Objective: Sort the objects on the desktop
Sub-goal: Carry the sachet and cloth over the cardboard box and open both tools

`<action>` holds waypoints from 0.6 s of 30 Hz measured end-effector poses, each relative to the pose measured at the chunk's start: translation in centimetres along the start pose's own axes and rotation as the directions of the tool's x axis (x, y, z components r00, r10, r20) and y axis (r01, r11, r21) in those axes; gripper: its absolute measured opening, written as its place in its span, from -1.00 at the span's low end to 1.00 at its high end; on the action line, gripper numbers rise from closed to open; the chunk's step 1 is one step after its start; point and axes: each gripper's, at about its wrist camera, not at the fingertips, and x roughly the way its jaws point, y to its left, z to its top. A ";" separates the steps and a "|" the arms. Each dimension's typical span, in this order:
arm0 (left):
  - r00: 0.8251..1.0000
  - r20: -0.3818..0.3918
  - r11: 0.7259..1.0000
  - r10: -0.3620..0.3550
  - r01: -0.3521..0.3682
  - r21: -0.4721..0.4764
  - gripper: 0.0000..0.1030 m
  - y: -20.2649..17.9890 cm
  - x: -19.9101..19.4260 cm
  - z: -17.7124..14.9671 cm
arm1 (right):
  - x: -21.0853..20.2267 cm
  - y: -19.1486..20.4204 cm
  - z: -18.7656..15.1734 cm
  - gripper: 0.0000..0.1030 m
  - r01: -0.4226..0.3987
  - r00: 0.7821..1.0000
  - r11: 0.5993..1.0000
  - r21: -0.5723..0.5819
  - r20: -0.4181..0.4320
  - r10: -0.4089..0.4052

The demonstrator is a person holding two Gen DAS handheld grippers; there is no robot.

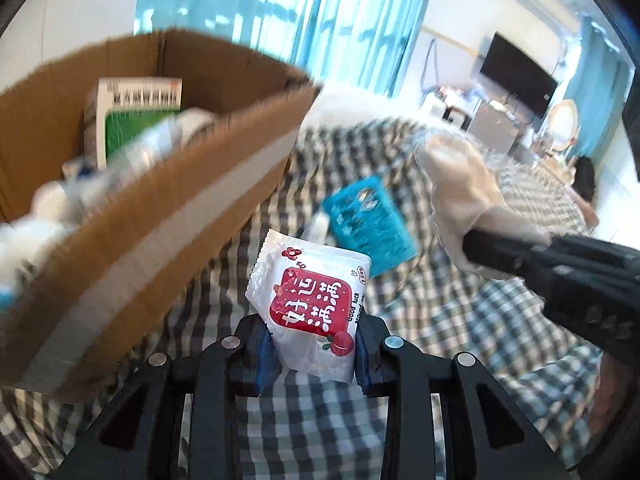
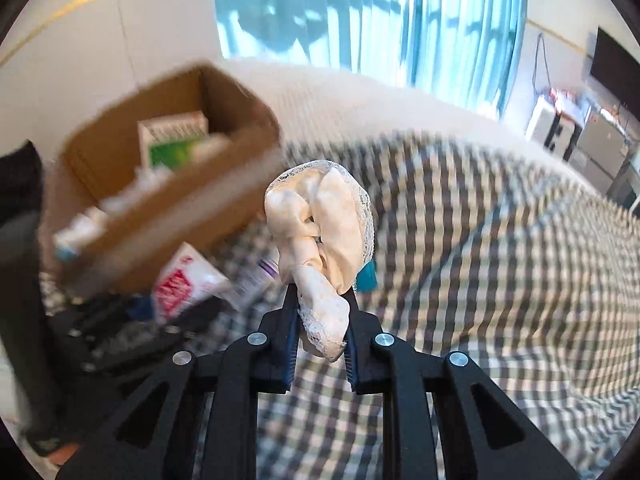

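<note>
My left gripper is shut on a white sachet with a red label, held above the checked cloth just right of the cardboard box. My right gripper is shut on a cream lace-trimmed cloth bundle, lifted off the bed. In the left wrist view that bundle and the right gripper's fingers appear at the right. In the right wrist view the sachet and the box lie to the left. The box holds a green and white carton and several white items.
A teal packet and a small white bottle lie on the checked cloth beyond the sachet. Blue curtains, a television and shelves stand at the back. A person is at the far right.
</note>
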 end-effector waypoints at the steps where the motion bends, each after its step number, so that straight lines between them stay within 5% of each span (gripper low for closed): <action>1: 1.000 0.024 1.000 -0.011 0.011 -0.004 -0.37 0.1 -1.0 0.4 | -1.2 0.8 0.5 -0.65 -0.008 1.000 1.000 -0.004 0.024 0.008; 4: 0.992 0.116 0.998 -0.049 0.052 -0.025 -0.37 0.6 -4.7 2.5 | -3.3 3.1 2.5 -0.65 -0.039 0.997 0.999 -0.015 0.070 0.040; 9: 0.970 0.243 0.994 0.001 0.024 -0.103 -0.36 4.2 -10.4 6.2 | -3.2 8.5 7.4 -0.65 -0.109 0.988 0.992 -0.057 0.100 0.114; 15: 0.970 0.204 0.975 0.132 -0.090 -0.202 -0.36 10.6 -11.3 8.8 | 1.1 15.2 11.1 -0.65 -0.113 0.988 0.988 -0.102 0.094 0.123; 17: 0.974 0.184 0.963 0.134 -0.085 -0.254 -0.36 13.1 -10.7 8.9 | 3.0 15.4 12.3 -0.41 -0.105 0.991 0.994 -0.012 0.078 0.106; 18: 0.976 0.170 0.958 0.133 -0.083 -0.274 -0.31 14.1 -10.4 8.7 | 3.6 15.4 12.7 0.06 -0.115 0.991 0.993 0.023 0.075 0.113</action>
